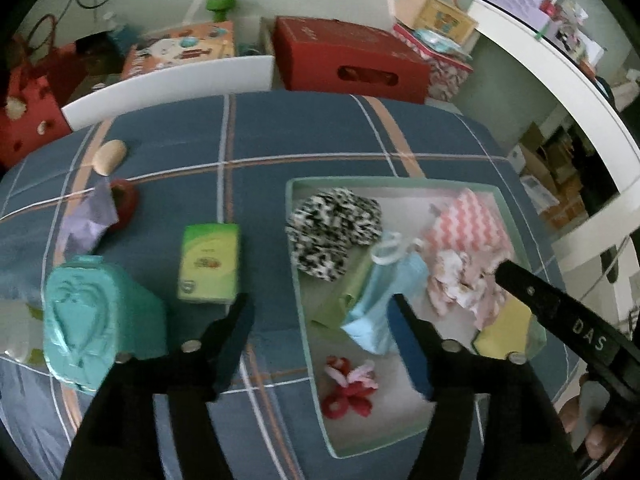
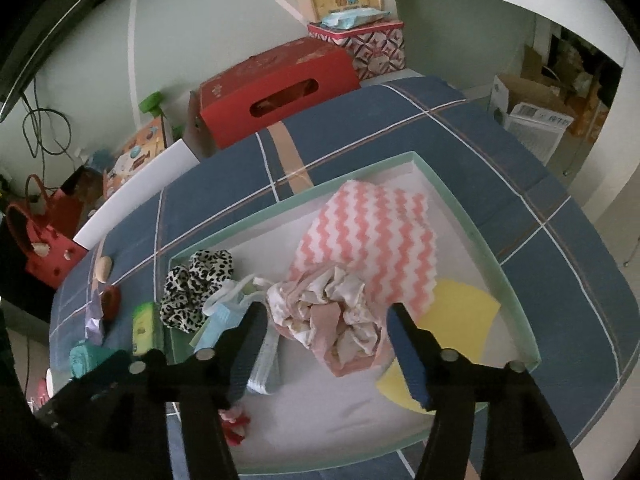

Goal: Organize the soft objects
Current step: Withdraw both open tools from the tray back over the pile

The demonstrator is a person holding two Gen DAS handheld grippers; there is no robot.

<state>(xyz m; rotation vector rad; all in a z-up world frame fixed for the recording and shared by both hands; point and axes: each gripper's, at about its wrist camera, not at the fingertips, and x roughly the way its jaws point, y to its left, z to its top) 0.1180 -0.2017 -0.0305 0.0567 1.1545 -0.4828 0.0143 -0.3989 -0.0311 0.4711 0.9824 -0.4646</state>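
Note:
A pale green tray (image 1: 298, 280) (image 2: 472, 236) lies on the blue plaid bed. In it are a leopard-print scrunchie (image 1: 330, 232) (image 2: 196, 284), a pink zigzag cloth (image 1: 472, 220) (image 2: 372, 232), a crumpled pink floral cloth (image 1: 460, 284) (image 2: 336, 312), a light blue cloth (image 1: 384, 300) (image 2: 218, 320), a yellow cloth (image 1: 508, 328) (image 2: 464, 312) and a red-pink bow (image 1: 348, 388) (image 2: 234, 424). My left gripper (image 1: 322, 308) is open and empty above the tray's left wall. My right gripper (image 2: 326, 322) is open and empty just above the floral cloth; it also shows in the left wrist view (image 1: 560, 316).
Left of the tray on the bed lie a green box (image 1: 210, 264), a teal heart-embossed case (image 1: 92, 320), a purple cloth (image 1: 88, 220), a red round object (image 1: 128, 200) and a beige oval (image 1: 110, 156). A red box (image 1: 344, 60) stands behind the bed.

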